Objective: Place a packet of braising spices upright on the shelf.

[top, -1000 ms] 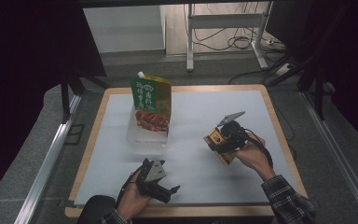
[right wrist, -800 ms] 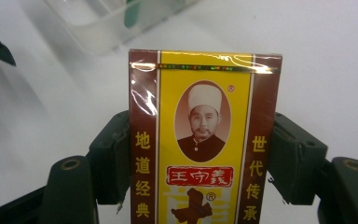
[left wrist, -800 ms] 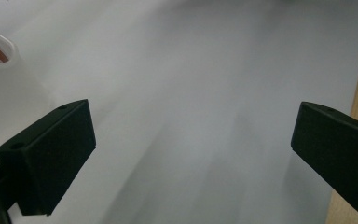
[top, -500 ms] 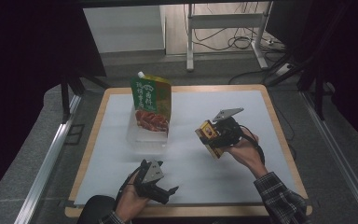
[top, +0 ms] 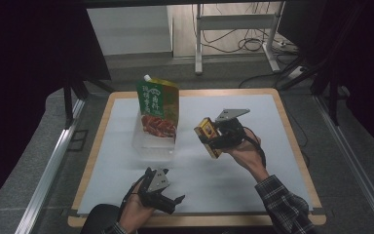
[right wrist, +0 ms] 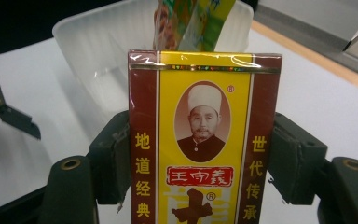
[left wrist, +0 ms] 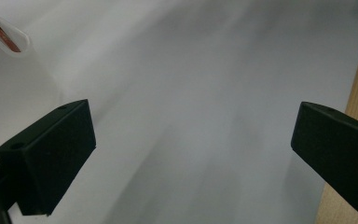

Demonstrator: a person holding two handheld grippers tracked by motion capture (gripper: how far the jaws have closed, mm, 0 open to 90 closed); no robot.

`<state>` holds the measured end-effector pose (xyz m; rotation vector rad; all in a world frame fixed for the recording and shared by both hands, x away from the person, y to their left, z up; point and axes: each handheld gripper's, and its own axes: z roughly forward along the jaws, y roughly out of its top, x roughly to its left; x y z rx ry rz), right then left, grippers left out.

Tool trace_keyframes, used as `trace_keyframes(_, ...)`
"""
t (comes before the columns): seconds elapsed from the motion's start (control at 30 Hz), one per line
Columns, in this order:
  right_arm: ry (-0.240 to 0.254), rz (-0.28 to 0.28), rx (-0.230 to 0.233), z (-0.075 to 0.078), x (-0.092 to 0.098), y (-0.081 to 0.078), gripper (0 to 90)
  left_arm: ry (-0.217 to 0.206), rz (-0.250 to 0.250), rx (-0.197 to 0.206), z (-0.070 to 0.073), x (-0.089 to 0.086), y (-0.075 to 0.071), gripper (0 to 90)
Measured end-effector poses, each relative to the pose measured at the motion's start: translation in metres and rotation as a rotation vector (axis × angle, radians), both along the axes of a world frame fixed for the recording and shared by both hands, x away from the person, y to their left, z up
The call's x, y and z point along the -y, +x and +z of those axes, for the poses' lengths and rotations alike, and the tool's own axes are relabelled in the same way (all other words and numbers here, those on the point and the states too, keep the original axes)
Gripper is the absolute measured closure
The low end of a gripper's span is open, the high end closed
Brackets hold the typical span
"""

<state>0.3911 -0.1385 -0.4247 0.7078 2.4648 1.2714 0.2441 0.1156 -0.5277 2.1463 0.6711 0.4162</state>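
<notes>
A yellow and maroon box (top: 207,137) is gripped by the right gripper (top: 214,139) and is held in the air above the white mat (top: 253,112), just beside the clear plastic tub (top: 152,144). In the right gripper view the box (right wrist: 204,140) is seen clamped by its 2 long sides between the black pads (right wrist: 114,156), its printed face (a portrait and red and yellow characters) turned toward the camera, with the tub (right wrist: 98,51) close behind it. A green pouch (top: 158,107) is stood upright inside the tub, and its lower part (right wrist: 191,23) is seen above the box's top edge.

The left gripper (top: 173,202) is held low near the front edge of the wooden table (top: 97,126), well apart from the tub and the box. In the left gripper view its 2 jaws are spread wide with nothing between them, and bare mat (left wrist: 191,93) is seen beyond them, with a corner of the tub (left wrist: 7,35) at the upper left.
</notes>
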Motion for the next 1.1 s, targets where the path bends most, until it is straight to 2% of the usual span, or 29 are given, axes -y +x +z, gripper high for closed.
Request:
trace_keyframes(0.2,0.047,0.020,0.044,0.004,-0.015,0.003,31.9,0.005,0.005,0.002,0.000,-0.001,-0.001,0.0)
trace_keyframes(0.57,0.112,0.061,0.082,0.006,-0.038,0.006,31.9,0.015,0.005,-0.001,-0.001,-0.001,-0.001,0.0)
trace_keyframes(0.67,0.134,0.080,0.094,0.008,-0.049,0.007,31.9,0.016,0.004,0.001,-0.001,-0.001,-0.001,0.0)
trace_keyframes(1.1,0.186,0.107,0.089,0.004,-0.084,0.012,32.0,0.010,-0.005,0.002,0.000,-0.001,-0.001,0.0)
